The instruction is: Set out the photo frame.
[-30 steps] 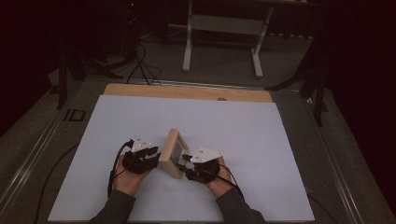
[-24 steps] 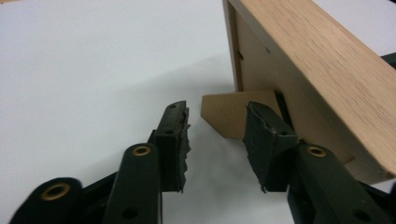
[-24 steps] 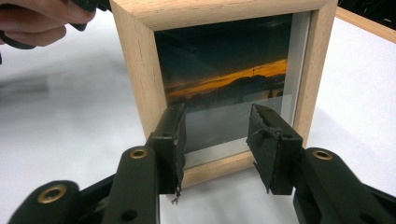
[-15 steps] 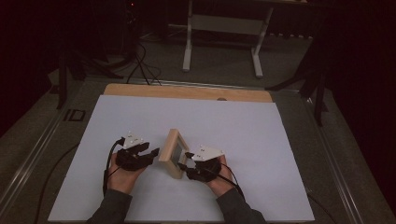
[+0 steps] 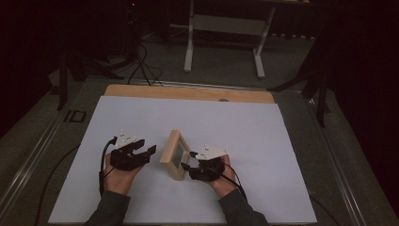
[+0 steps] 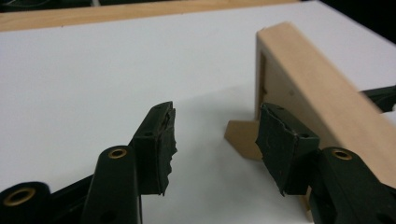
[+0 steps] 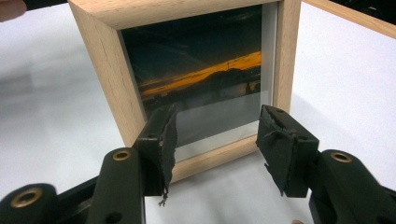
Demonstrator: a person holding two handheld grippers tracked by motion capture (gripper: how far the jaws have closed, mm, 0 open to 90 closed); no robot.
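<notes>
Each black hand-held gripper [image 5: 151,151] has brass-ringed holes, a grey plate, a black cable; sleeves dark.

Overhead camera looks down; both tongs cameras closely share the frame [image 5: 175,154].

left gripper [image 5: 149,151]: has drawn back leftward from the wooden picture frame [image 5: 174,154]; a gap now lies between them.
left jaws: have just been opening, nothing between them.
right gripper [image 5: 187,165]: jaws have just been opening, nothing clamped between them.

The right gripper [image 7: 215,149], jaws just opening with nothing between, faces the upright wooden picture frame [image 7: 112,88].
</notes>
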